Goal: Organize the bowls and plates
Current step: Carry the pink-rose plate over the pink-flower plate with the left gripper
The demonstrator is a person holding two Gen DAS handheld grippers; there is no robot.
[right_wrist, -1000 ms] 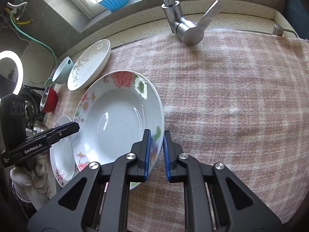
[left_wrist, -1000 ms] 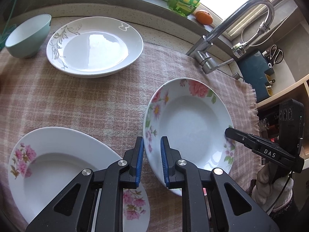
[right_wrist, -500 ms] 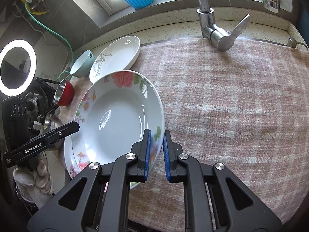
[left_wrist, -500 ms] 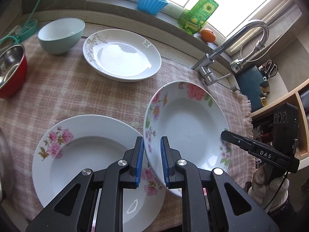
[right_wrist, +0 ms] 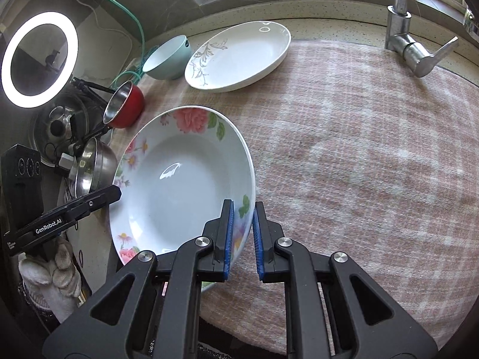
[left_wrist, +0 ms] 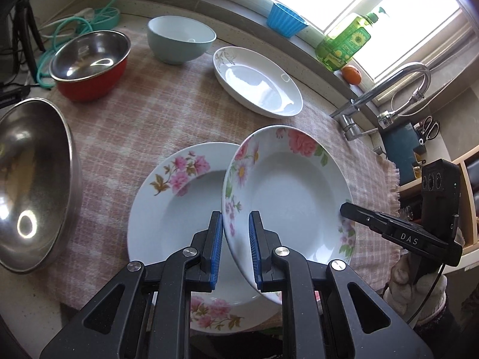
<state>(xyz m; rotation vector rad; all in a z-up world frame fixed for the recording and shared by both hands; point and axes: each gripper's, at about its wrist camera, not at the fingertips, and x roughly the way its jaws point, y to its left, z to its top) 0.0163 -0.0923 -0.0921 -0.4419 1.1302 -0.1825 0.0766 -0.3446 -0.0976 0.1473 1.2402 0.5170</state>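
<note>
Both grippers hold one floral soup plate (left_wrist: 287, 185) by opposite rims, lifted above the cloth. My left gripper (left_wrist: 236, 224) is shut on its left rim; my right gripper (right_wrist: 242, 215) is shut on its right rim, where the plate (right_wrist: 179, 179) also shows. Below it lies a second floral plate (left_wrist: 173, 209) on the checked cloth (left_wrist: 134, 125), partly covered by the held plate. A white oval plate (left_wrist: 257, 83) and a pale green bowl (left_wrist: 179, 42) sit farther back.
A red steel-lined bowl (left_wrist: 89, 62) and a large steel bowl (left_wrist: 33, 179) stand at the left. The faucet (left_wrist: 386, 92) rises at the right. The window sill holds a blue cup (left_wrist: 286, 19), a soap bottle (left_wrist: 344, 45) and an orange (left_wrist: 351, 74).
Both grippers have carried the floral plate leftwards; it now overlaps the second floral plate. The red and steel bowls have come into the left wrist view.
</note>
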